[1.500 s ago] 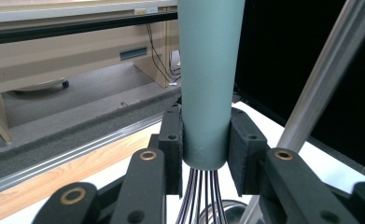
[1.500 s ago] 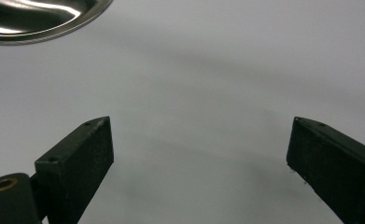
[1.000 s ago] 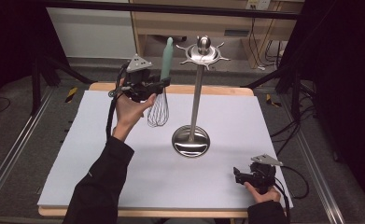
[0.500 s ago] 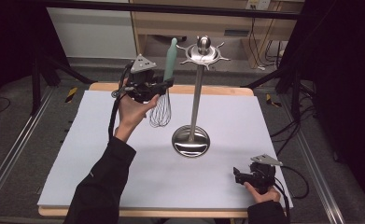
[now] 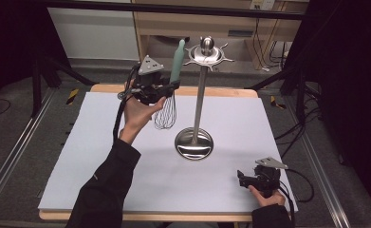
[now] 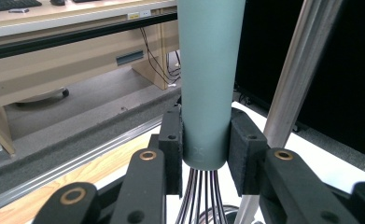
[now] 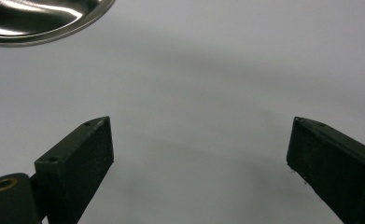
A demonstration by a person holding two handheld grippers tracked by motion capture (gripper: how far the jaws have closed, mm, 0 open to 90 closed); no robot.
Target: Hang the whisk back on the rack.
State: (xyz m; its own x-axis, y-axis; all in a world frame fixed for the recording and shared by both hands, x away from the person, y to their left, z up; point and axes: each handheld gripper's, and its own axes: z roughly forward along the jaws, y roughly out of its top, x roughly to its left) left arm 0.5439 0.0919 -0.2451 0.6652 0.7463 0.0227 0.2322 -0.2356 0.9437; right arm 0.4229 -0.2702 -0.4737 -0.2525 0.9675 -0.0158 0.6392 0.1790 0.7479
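Left gripper (image 5: 170, 88) is clenched on the teal-handled wire whisk (image 5: 175, 61), raised just beside the steel hanging stand (image 5: 201, 90); hooking it is left. Right gripper (image 5: 242, 179) is released.

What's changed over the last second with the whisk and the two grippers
The left gripper, shut on the whisk by the lower end of its green handle, has carried it slightly toward the top of the metal stand, handle up and wires down. The grip has not changed. The right gripper has stayed open, low over the white mat near the front right corner, and the stand has not moved.
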